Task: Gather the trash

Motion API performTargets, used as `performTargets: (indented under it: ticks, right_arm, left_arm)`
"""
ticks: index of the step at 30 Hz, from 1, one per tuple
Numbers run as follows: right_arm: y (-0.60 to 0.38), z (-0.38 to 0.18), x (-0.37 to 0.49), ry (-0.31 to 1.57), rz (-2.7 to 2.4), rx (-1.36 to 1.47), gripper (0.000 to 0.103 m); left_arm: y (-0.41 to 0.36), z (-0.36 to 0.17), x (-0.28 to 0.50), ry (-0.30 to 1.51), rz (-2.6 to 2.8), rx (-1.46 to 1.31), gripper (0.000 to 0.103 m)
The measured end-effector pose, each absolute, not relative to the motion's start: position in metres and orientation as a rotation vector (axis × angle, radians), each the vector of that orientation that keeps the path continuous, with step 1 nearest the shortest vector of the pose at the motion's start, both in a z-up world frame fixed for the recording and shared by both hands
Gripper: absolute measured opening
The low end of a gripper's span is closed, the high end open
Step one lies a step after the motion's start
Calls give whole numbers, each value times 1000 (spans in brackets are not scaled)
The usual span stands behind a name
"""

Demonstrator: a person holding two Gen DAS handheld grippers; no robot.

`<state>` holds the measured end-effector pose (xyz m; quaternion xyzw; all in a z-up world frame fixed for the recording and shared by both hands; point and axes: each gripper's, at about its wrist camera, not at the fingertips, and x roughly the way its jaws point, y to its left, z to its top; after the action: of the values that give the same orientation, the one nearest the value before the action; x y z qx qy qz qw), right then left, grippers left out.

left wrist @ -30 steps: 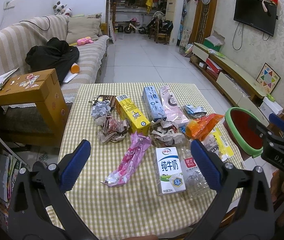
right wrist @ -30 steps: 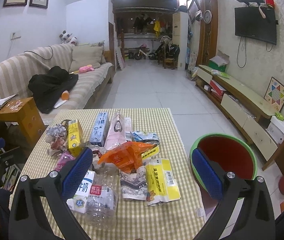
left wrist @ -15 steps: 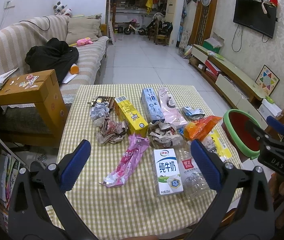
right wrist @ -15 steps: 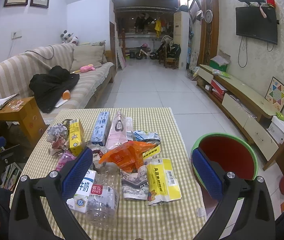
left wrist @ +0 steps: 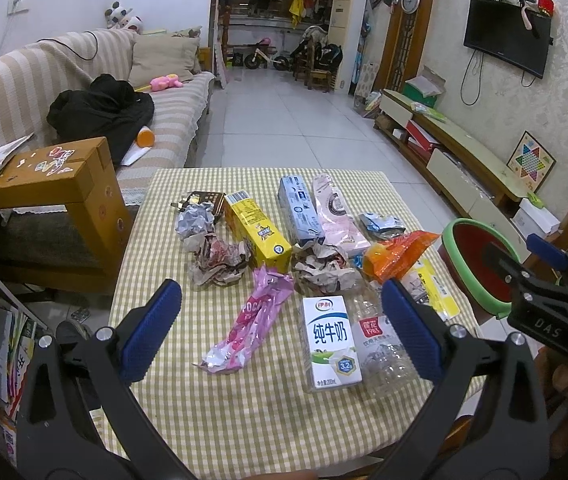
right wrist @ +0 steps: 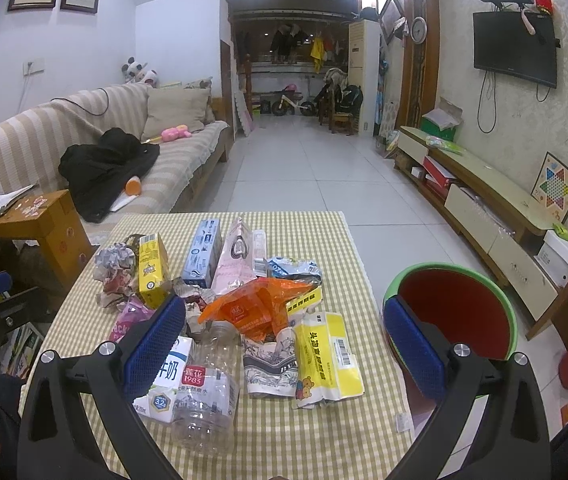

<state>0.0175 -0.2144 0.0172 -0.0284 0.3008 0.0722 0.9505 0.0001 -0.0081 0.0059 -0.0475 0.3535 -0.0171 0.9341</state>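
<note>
Trash lies spread over the checked table [left wrist: 243,412]: a white milk carton [left wrist: 330,342], a clear plastic bottle [right wrist: 205,396], a pink wrapper [left wrist: 253,322], a yellow box [left wrist: 255,236], a blue carton [left wrist: 298,210], crumpled paper [left wrist: 213,258], an orange bag [right wrist: 255,308] and a yellow-white packet [right wrist: 330,360]. My left gripper [left wrist: 279,326] hovers open above the near side of the table, empty. My right gripper [right wrist: 281,346] is open and empty too, over the bottle and packets. A red bin with a green rim [right wrist: 454,308] stands to the right of the table.
A wooden side table [left wrist: 49,184] stands left of the table, with a striped sofa [left wrist: 83,92] behind it. A low TV cabinet [right wrist: 484,200] runs along the right wall. Tiled floor [right wrist: 304,168] stretches beyond the table.
Both grippers have drifted slightly back and up from the table, so the trash sits a little lower in view. Nothing was picked up; the jaws stay wide.
</note>
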Motion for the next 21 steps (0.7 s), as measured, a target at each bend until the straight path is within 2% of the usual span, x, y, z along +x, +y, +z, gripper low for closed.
performTargets:
  ticks: [21]
  right_arm:
    - [-211,9,18,626,155,-66,96]
  left_arm:
    - [-1,-1,0,739,-24,-122,98]
